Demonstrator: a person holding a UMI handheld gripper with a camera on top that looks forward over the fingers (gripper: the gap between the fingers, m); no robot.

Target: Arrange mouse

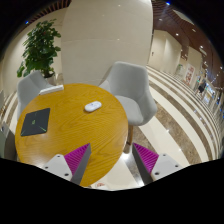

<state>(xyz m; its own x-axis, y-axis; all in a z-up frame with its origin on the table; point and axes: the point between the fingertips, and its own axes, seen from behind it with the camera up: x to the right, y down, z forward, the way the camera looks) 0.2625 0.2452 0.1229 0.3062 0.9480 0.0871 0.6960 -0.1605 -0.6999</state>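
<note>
Lobby space with a pale column (107,35) surrounds a round wooden tabletop (70,125), grey chairs (133,88) and a dark laptop (36,123). White mouse (93,105) lies far across it, well beyond the released, empty tool (112,160). Overreaching could nudge it off.

There is only one view, from the camera riding on the gripper (110,160), so nothing is shared with a second one. It sits high and looks forward and downward along the two fingers (76,158), whose purple pads show at the bottom. It faces the round wooden worktop (70,125) from well back, taking in its whole top. The wide lens also takes in the grey chairs (133,85), the pillar (105,35), the plant (40,45) and a long corridor (185,95).
</note>
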